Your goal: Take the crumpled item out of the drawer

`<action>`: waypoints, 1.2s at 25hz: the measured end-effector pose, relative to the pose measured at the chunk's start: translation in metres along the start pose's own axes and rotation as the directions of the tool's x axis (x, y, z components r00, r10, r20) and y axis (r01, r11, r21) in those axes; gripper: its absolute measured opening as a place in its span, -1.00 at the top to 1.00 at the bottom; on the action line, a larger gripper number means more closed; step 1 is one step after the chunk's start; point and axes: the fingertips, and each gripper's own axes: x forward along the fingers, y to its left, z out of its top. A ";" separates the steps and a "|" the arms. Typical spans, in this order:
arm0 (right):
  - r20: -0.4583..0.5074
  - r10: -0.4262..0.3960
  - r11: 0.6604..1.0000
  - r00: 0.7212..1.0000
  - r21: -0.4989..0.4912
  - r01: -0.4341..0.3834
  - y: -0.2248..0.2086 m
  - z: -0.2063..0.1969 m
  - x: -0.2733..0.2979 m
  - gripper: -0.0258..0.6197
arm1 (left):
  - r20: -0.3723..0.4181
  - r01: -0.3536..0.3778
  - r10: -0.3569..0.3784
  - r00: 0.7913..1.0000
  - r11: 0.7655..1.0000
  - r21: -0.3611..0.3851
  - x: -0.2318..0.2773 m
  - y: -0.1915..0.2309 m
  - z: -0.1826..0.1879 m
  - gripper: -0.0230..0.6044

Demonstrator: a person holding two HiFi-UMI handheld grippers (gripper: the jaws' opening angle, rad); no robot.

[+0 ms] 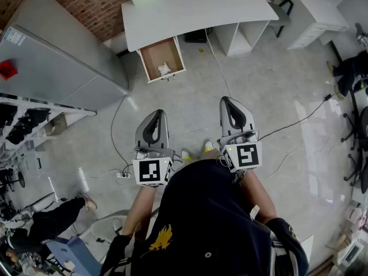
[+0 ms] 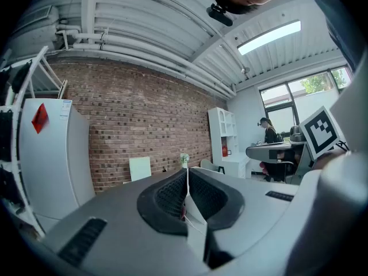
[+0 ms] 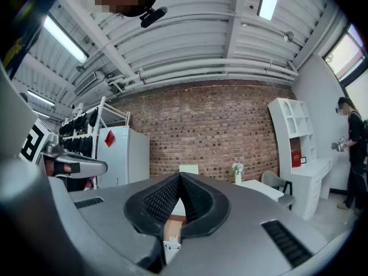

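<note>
In the head view an open wooden drawer (image 1: 163,59) juts out from under the white desk (image 1: 195,13), far ahead of me. A small crumpled white item (image 1: 164,69) lies inside it near the front. Both grippers are held close to my body, well short of the drawer. My left gripper (image 1: 154,115) is shut and empty, its jaws meeting tip to tip in the left gripper view (image 2: 187,174). My right gripper (image 1: 232,102) is also shut with nothing in it (image 3: 180,177). Through the right gripper's jaw gap the drawer (image 3: 171,227) shows faintly.
A grey refrigerator (image 1: 52,56) stands to the left of the desk. Cables (image 1: 290,125) trail across the shiny floor. A shelf rack (image 1: 23,125) is at the left, a person (image 1: 49,220) crouches lower left, and white shelving (image 1: 319,10) with chairs lines the right.
</note>
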 end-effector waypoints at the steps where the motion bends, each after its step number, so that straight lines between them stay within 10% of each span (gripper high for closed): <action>1: 0.001 0.006 1.000 1.000 0.000 -0.006 -0.006 -0.001 0.003 0.83 | -0.003 -0.011 0.011 1.000 1.000 -0.003 0.003 -0.001 -0.001 0.85; 18: 0.042 0.154 0.985 0.987 0.067 -0.156 -0.054 -0.008 0.047 0.83 | -0.054 -0.132 0.131 0.990 0.991 -0.015 0.054 0.012 -0.010 0.85; 19: 0.074 0.189 0.978 0.979 0.080 -0.195 -0.048 -0.005 0.052 0.71 | -0.052 -0.148 0.147 0.988 0.989 -0.013 0.052 0.017 -0.010 0.85; 21: 0.108 0.248 0.961 0.963 0.098 -0.258 -0.036 -0.001 0.062 -0.17 | -0.060 -0.173 0.172 0.983 0.985 -0.015 0.048 0.027 -0.013 0.85; 30: 0.013 0.294 0.956 0.956 0.015 -0.295 0.006 -0.023 0.142 -0.31 | -0.097 -0.198 0.193 0.976 0.979 -0.045 0.067 0.101 -0.044 0.85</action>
